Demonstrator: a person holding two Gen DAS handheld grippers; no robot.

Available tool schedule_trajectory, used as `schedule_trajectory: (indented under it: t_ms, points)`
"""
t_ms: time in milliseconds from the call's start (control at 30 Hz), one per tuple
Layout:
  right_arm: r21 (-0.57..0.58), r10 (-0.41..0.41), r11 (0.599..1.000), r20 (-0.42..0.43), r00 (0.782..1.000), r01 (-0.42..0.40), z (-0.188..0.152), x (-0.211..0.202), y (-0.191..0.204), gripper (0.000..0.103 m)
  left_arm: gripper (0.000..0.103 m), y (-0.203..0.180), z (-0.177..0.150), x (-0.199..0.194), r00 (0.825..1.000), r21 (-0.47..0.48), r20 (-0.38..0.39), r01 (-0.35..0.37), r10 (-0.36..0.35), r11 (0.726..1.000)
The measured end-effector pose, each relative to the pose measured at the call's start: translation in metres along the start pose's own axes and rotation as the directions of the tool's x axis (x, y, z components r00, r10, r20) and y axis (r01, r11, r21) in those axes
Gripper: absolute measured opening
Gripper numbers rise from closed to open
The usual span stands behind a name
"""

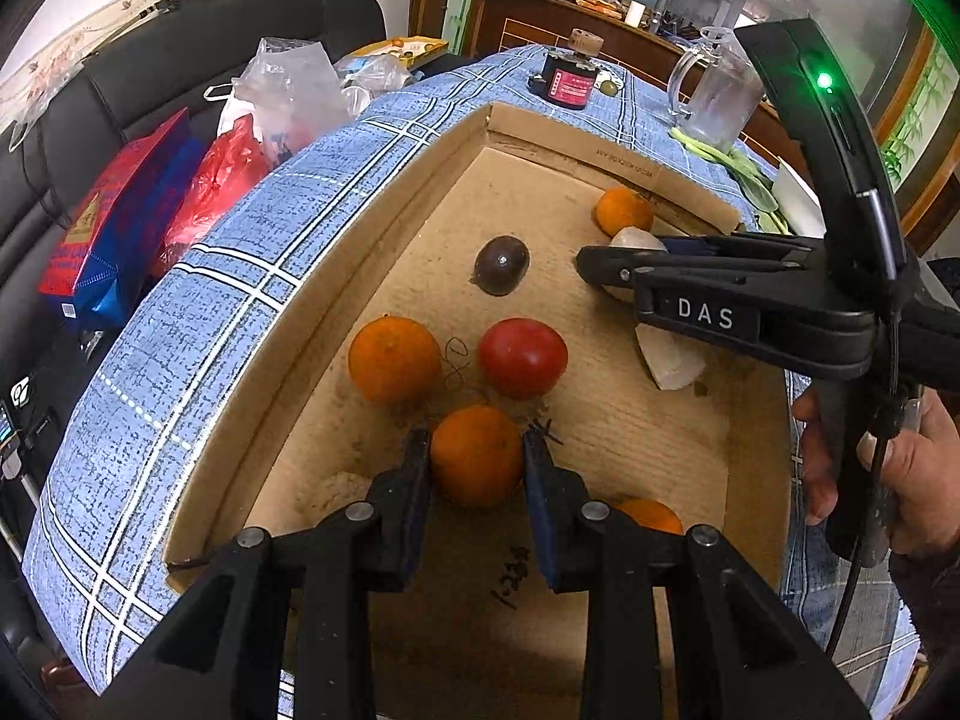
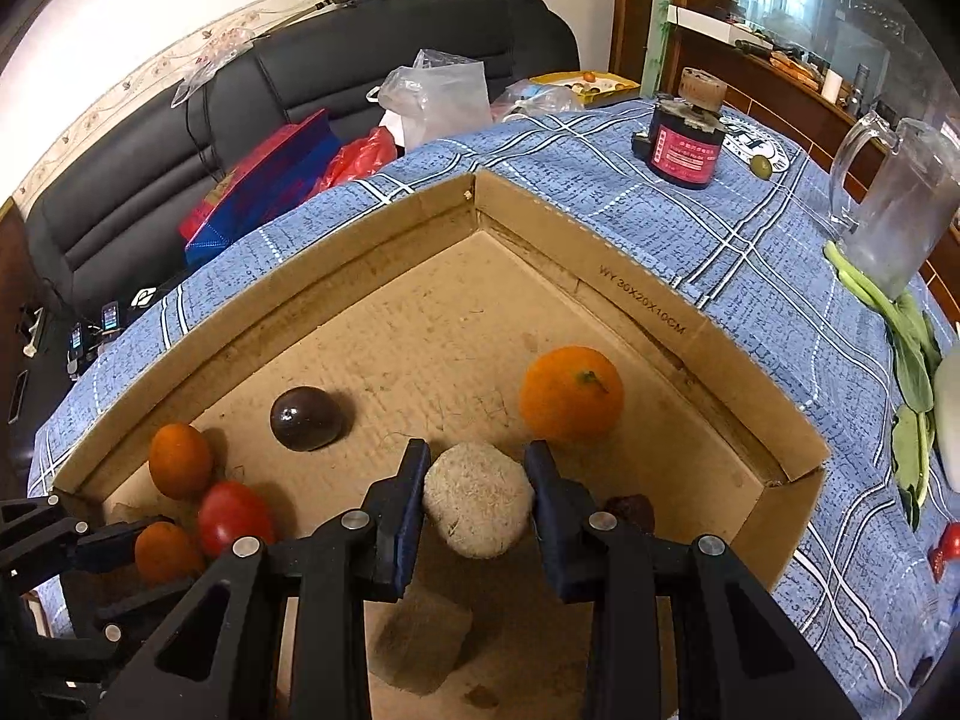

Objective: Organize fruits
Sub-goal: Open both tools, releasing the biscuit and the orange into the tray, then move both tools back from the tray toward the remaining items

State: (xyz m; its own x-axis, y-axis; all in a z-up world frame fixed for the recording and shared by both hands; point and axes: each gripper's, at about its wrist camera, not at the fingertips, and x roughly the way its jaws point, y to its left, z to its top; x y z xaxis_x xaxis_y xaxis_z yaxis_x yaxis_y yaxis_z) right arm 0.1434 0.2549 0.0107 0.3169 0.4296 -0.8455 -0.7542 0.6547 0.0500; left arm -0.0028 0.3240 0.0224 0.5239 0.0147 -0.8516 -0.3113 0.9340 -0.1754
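Cardboard box (image 2: 645, 306) printed "WY 30X20X10CM", right gripper (image 1: 591, 267) labelled "DAS"

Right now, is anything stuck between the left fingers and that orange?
No. The orange sits straight between the left gripper's fingers, pads against its sides. The tomato and another orange lie just beyond it in the cardboard box.

Both fisheye views look steeply down along their own tool fingers, close over the cardboard box (image 1: 540, 138) on the table — they share its floor and the dark round fruit (image 2: 307, 418), the left view catching the right tool (image 1: 600, 264) at right of frame.
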Motion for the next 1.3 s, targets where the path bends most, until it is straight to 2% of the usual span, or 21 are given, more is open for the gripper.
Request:
schedule_trajectory:
  t_ms: [133, 267, 967, 1300]
  points:
    - [-0.01, -0.021, 1.0, -0.007, 1.0, 0.021, 0.0, 0.0, 0.001, 0.042, 0.03, -0.001, 0.001, 0.001, 1.0, -0.001, -0.004, -0.003, 0.003, 1.0]
    - [-0.006, -0.03, 1.0, -0.009, 0.999, 0.03, -0.002, -0.001, 0.0, 0.048, 0.044, -0.002, 0.0, 0.0, 1.0, 0.004, -0.005, -0.018, 0.018, 1.0]
    - [0.026, -0.067, 0.997, 0.025, 0.997, 0.066, -0.027, -0.052, -0.003, 0.049, 0.046, 0.002, -0.011, -0.034, 0.997, -0.027, 0.045, -0.057, 0.058, 0.998]
    - [0.067, -0.065, 0.996, 0.045, 0.997, 0.062, -0.065, -0.093, -0.007, 0.05, 0.051, -0.024, -0.02, -0.058, 0.991, 0.015, 0.106, -0.083, 0.081, 0.996]
